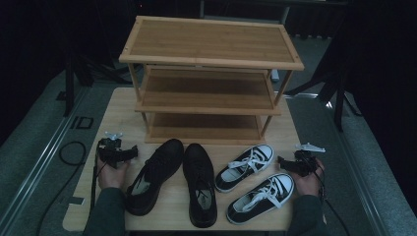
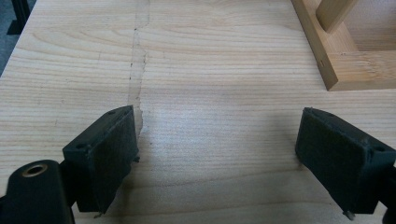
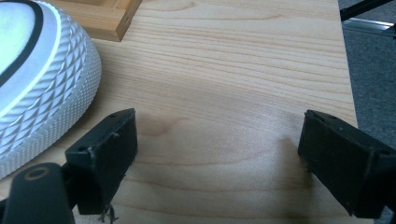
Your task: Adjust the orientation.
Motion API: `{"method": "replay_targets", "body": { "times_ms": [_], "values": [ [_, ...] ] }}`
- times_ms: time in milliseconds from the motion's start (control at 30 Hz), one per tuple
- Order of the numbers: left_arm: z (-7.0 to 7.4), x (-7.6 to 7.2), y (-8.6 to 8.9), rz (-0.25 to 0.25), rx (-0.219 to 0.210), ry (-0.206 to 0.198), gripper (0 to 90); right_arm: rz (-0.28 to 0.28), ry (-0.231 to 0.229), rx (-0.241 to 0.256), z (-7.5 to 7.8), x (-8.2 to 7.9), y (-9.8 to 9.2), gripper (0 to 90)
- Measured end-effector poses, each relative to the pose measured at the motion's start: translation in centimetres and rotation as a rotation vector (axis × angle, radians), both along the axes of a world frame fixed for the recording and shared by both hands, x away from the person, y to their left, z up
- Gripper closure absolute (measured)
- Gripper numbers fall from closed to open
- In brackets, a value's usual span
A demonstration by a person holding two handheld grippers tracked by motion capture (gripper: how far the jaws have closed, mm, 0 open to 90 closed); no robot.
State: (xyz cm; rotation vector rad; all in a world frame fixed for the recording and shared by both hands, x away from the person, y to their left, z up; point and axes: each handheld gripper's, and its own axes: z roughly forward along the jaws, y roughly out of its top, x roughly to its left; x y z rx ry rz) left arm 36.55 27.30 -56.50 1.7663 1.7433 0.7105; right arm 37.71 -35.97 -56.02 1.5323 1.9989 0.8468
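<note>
High view: I hold both grippers, left gripper (image 1: 134,152) and right gripper (image 1: 280,160), spread wide and empty, flanking the black shoes (image 1: 178,181) and sneakers (image 1: 255,181) lined up before the shoe rack (image 1: 211,59), probably for shelving.

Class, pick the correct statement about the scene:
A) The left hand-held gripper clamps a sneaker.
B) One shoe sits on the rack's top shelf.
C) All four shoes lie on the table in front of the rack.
C: the black shoes and sneakers lie on the table before the bare rack.
</note>
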Motion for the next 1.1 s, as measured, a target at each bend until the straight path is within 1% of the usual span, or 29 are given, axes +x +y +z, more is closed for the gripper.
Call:
{"method": "replay_targets", "body": {
  "times_ms": [200,300,367,400,433,467,500,533,667,800,867,900,967,1033,1100],
  "values": [
    [0.0,0.0,-0.1,0.007,0.0,0.0,13.2,-0.002,0.0,-0.001,0.0,0.0,0.0,11.8],
    [0.0,-0.1,-0.1,-0.007,-0.002,-0.007,16.7,-0.002,0.0,0.0,0.0,-0.1,0.0,11.8],
    [0.1,-0.3,0.1,-0.012,-0.002,-0.007,17.2,-0.002,0.0,0.0,0.0,-0.1,0.0,11.8],
    [0.2,-0.4,0.2,-0.015,-0.002,-0.008,23.4,-0.002,0.0,0.0,0.0,-0.1,0.0,11.8],
    [0.2,-0.4,0.2,-0.023,-0.003,-0.009,25.9,-0.002,0.0,0.0,0.0,-0.1,0.0,11.8],
    [0.3,-0.6,0.2,-0.042,-0.003,-0.012,30.3,-0.002,0.0,0.0,0.0,-0.1,0.1,11.8],
    [0.4,-0.7,0.2,-0.056,-0.004,-0.011,37.0,-0.002,0.0,0.0,0.0,-0.1,0.1,11.8],
    [0.5,-0.8,0.2,-0.062,-0.003,-0.005,41.4,-0.002,0.0,0.0,0.0,-0.1,0.1,11.8],
    [0.7,-0.7,0.3,-0.082,-0.002,0.008,45.7,-0.002,0.0,0.0,0.0,-0.1,0.1,11.8],
    [0.9,-0.9,0.6,-0.108,-0.002,0.029,50.9,-0.001,0.0,0.0,0.0,-0.1,0.0,11.8],
    [1.2,-1.2,0.7,-0.13,-0.012,0.044,57.4,-0.001,0.0,0.0,0.0,-0.1,0.1,11.8],
    [1.3,-1.4,0.6,-0.149,-0.018,0.046,58.3,-0.001,0.0,0.0,0.0,-0.1,0.1,11.8],
    [1.8,-1.8,0.5,-0.18,-0.015,0.049,60.0,-0.001,0.0,0.0,0.0,-0.1,0.1,11.8],
    [2.3,-2.2,0.6,-0.204,-0.025,0.045,60.1,-0.001,0.0,0.0,0.0,-0.1,0.1,11.8],
    [2.9,-2.6,0.7,-0.229,-0.048,0.041,60.7,-0.001,0.0,0.0,0.0,-0.1,0.1,11.8]
  ]
}}
